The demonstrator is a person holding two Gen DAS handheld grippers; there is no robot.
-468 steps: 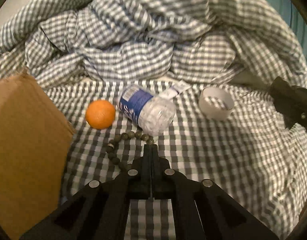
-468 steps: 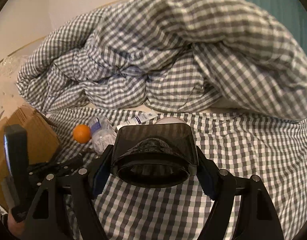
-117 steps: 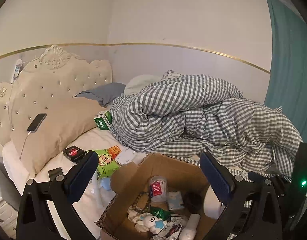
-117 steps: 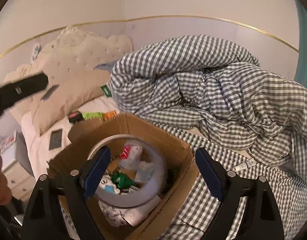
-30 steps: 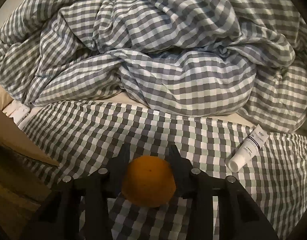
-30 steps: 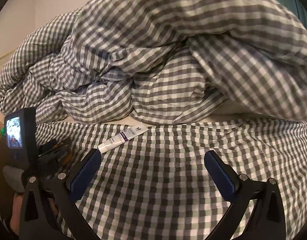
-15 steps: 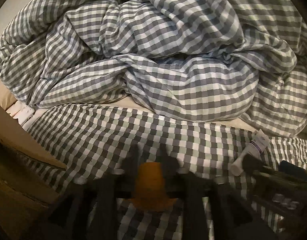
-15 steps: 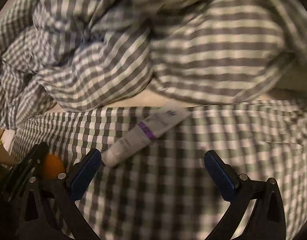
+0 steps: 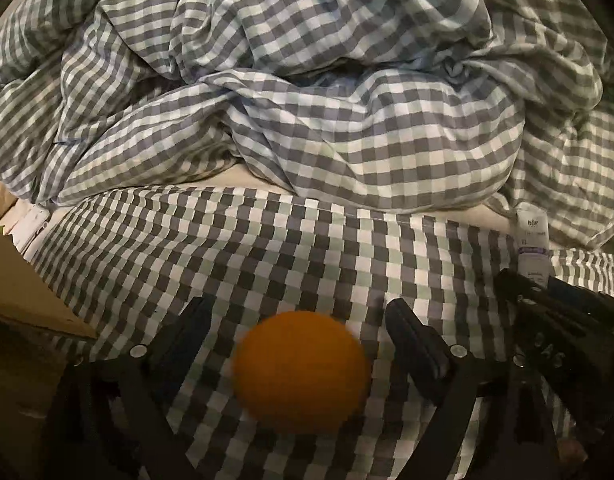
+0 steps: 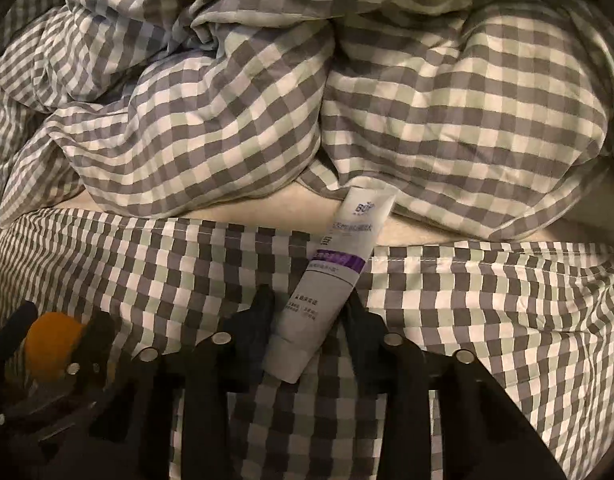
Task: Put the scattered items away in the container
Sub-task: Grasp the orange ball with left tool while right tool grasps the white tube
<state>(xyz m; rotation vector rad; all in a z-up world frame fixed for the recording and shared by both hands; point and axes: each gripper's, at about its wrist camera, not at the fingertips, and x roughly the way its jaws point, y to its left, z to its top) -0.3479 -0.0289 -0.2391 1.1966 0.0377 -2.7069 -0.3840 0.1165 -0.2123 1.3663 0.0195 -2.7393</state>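
An orange (image 9: 299,368) lies on the checked bed sheet between the fingers of my left gripper (image 9: 299,320), which is open, with gaps on both sides of the fruit. A white tube with a purple band (image 10: 327,280) lies on the sheet between the fingers of my right gripper (image 10: 309,304). Those fingers stand close on either side of the tube, and I cannot tell whether they press it. The orange (image 10: 51,350) and left gripper (image 10: 55,340) show at the left of the right wrist view. The tube (image 9: 532,240) and the right gripper show at the right of the left wrist view.
A bunched grey-and-white checked duvet (image 9: 307,80) rises right behind both items. A flap of the cardboard box (image 9: 23,292) is at the left edge of the left wrist view. A white object (image 9: 33,226) lies beside the flap.
My left gripper has opened around the orange, which it held shut a second ago. My right gripper has moved down to the tube and narrowed from wide open to close around it.
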